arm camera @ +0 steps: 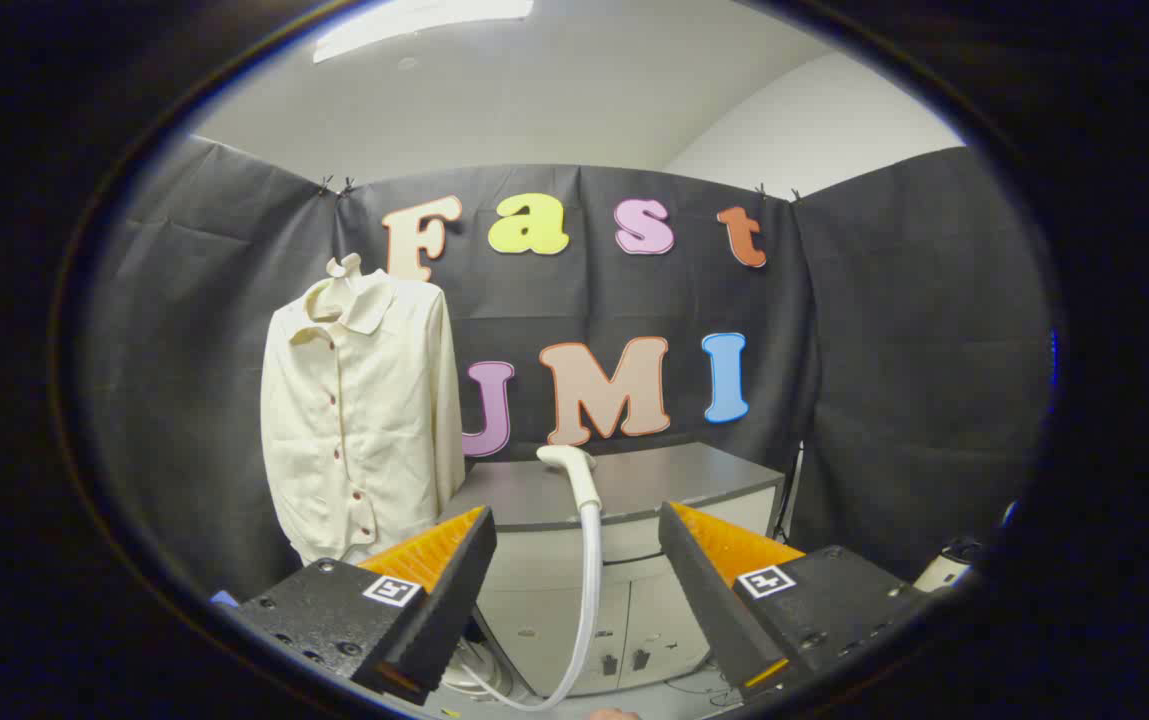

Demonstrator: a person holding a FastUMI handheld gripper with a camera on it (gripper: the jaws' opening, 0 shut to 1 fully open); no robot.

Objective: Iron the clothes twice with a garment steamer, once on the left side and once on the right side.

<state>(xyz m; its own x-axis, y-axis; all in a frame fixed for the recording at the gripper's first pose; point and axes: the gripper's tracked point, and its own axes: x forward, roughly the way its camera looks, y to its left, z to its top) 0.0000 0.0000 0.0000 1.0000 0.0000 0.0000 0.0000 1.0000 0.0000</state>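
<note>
The gripper (574,585) sits low in the frame, pointing forward and roughly level toward the back wall of the booth; its two fingers (444,590) rise from the lower left and lower right and stand spread wide apart, pinching nothing; each carries a small square marker on its upper face.

Between the fingers, in the lower middle of the frame, stands the garment steamer (579,480); its long axis runs close to upright, the head at the top bent over and pointing toward the left, toward the shirt; from the handle a pale hose (586,610) drops straight down through the gap between the fingers, then curls away to the lower left near the floor; neither finger touches the steamer or the hose.

The shirt (359,420), cream with a row of dark buttons down the front, hangs upright in the left middle of the frame, collar at the top, front facing the camera and turned slightly right; it is beyond the left finger and to the left of the steamer head, apart from it.

Behind the steamer a cabinet (634,520) with a grey top and pale doors fills the centre, set against the dark cloth wall; the steamer head shows just in front of its top edge.
</note>
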